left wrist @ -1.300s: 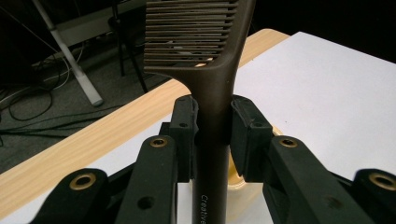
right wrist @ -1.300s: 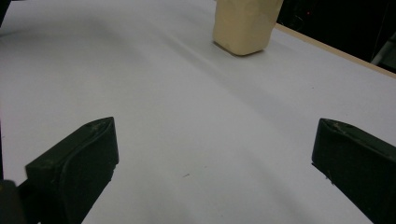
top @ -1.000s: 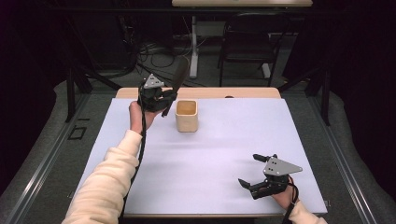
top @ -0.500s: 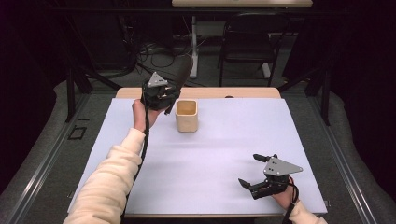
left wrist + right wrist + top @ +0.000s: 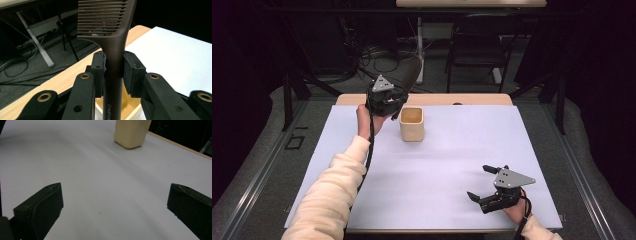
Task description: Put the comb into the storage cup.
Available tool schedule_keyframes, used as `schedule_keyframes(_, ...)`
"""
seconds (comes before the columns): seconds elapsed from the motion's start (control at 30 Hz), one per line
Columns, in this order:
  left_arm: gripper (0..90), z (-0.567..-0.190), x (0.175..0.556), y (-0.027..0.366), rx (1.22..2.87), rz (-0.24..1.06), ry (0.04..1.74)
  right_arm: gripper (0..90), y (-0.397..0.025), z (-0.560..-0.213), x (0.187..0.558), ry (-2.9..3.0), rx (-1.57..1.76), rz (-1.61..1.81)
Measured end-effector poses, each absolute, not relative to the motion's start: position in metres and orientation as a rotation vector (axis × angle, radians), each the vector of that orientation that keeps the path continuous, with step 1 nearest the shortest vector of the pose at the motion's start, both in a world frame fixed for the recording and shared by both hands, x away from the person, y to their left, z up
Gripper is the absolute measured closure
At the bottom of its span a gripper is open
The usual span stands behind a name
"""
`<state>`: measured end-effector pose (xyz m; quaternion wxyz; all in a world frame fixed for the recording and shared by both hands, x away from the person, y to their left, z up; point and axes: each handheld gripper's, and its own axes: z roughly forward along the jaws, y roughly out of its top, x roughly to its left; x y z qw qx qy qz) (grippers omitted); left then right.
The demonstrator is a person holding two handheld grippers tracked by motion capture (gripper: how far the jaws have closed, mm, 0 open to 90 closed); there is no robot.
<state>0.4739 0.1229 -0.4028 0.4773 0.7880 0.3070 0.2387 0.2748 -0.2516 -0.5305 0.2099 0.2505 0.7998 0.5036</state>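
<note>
One dark brown plastic comb (image 5: 113,37) with a long straight handle. One small beige square cup (image 5: 412,124), open at the top. Two black two-jaw claws — the left claw (image 5: 384,100) and the right claw (image 5: 486,190) — each topped with one grey three-cornered plate, so two plates in all. One white-covered tabletop (image 5: 452,165) with a pale wooden edge. Beyond it on the floor — one dark chair (image 5: 474,42) and a tangle of black cables (image 5: 372,55), too knotted to count.

The comb's (image 5: 113,32) teeth run off the top edge.
</note>
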Motion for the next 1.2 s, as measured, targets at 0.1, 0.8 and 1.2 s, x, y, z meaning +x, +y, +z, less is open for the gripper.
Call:
schedule_keyframes(0.1, 72.4, -0.403, 0.474, 0.121, 1.914, 0.585, 0.740, 0.0, -0.252, -0.530, 0.275, 2.226, 0.697, 1.398)
schedule_keyframes(0.8, 72.4, -0.405, 0.479, 0.113, 1.863, 0.584, 0.712, 0.0, -0.252, -0.530, 0.275, 2.224, 0.694, 1.396)
schedule_keyframes(1.2, 72.4, -0.409, 0.480, 0.108, 1.835, 0.580, 0.704, 0.0, -0.252, -0.530, 0.275, 2.226, 0.694, 1.395)
